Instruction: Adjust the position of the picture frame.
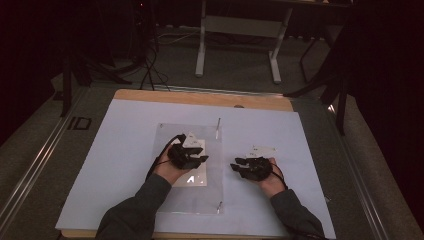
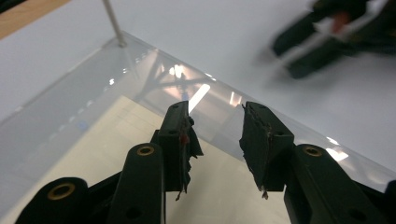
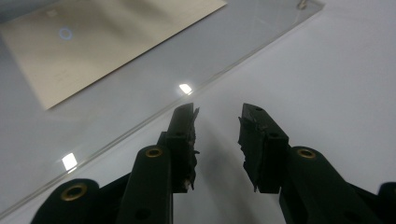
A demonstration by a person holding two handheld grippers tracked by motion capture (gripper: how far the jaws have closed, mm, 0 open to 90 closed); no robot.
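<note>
High view: mounted above the person's side, facing forward and down, far enough to take in the whole table. Left gripper view: rides low behind the left tongs, close over the clear sheet, facing the right tongs. Right gripper view: close behind the right tongs, facing the same clear sheet, which all three views share.

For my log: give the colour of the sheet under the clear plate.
Cream sheet, right gripper view.
</note>
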